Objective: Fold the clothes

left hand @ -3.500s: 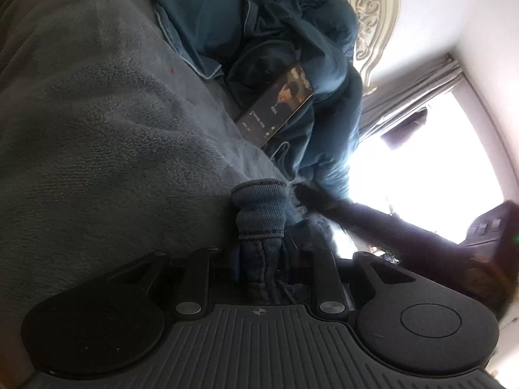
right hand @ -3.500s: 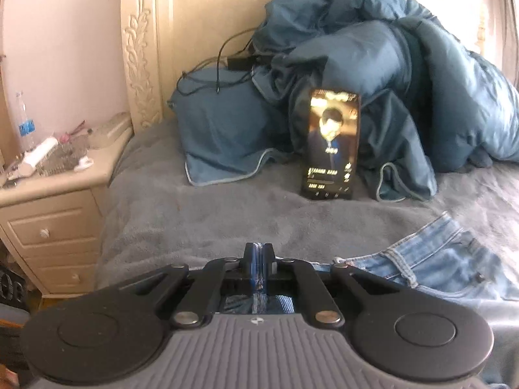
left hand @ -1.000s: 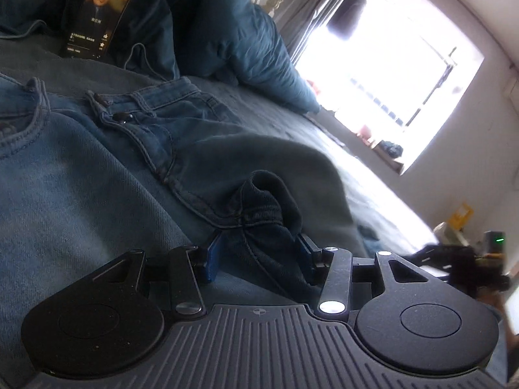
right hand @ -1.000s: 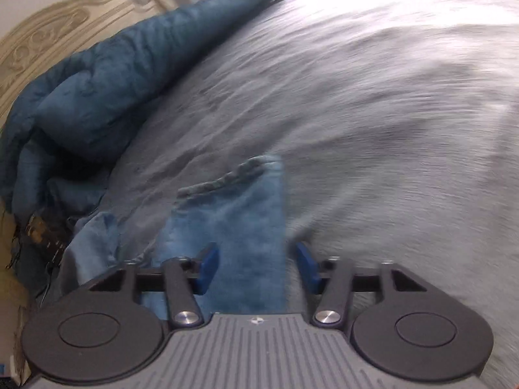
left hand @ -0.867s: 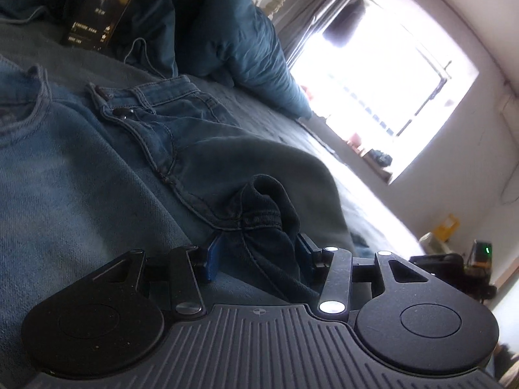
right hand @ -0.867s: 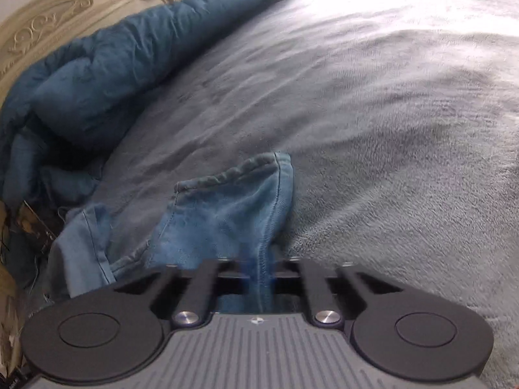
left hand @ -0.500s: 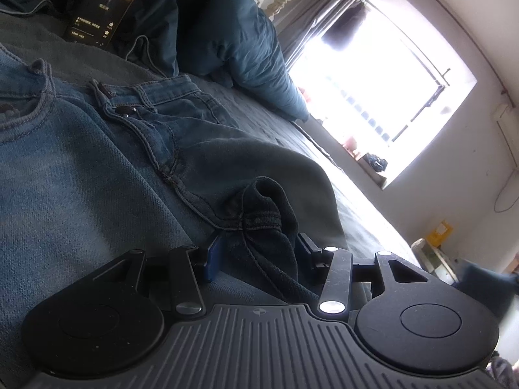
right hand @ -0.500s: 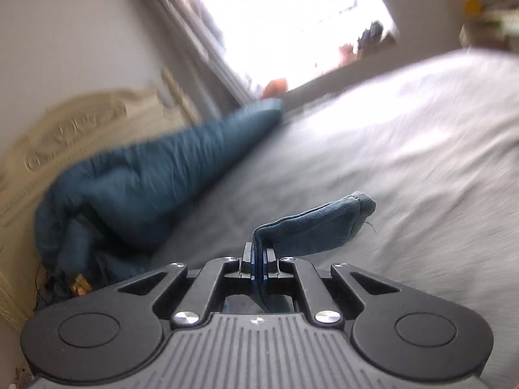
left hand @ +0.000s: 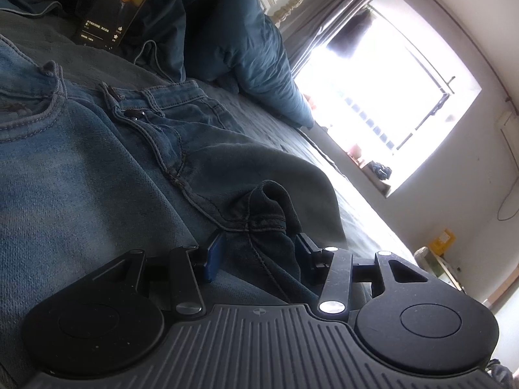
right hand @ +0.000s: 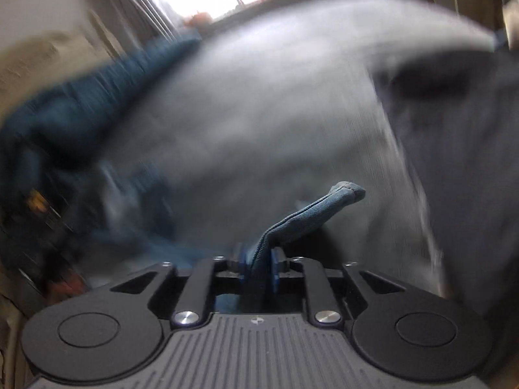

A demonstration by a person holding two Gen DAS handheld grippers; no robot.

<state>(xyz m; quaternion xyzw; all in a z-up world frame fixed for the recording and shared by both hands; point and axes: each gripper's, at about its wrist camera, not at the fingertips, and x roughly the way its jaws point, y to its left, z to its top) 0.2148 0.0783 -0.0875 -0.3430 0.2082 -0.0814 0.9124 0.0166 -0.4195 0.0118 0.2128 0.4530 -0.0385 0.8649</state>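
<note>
Blue jeans [left hand: 81, 168] lie spread on the grey bed, waistband toward the headboard. My left gripper [left hand: 259, 253] is open, its blue pads either side of a bunched dark denim fold [left hand: 266, 214] at the crotch seam. My right gripper [right hand: 258, 270] is shut on a jeans hem [right hand: 308, 214], which sticks up and to the right above the grey bedcover [right hand: 259, 113]. The right wrist view is heavily blurred by motion.
A phone [left hand: 113, 6] with a lit screen leans on a dark blue duvet [left hand: 227, 32] by the headboard. A bright window [left hand: 389, 81] is on the far wall. The blurred duvet [right hand: 81, 97] lies at the left of the right wrist view.
My right gripper closed on the jeans hem, lifted it off the bed and is swinging fast with it. My left gripper stays open around the denim fold, hardly moved.
</note>
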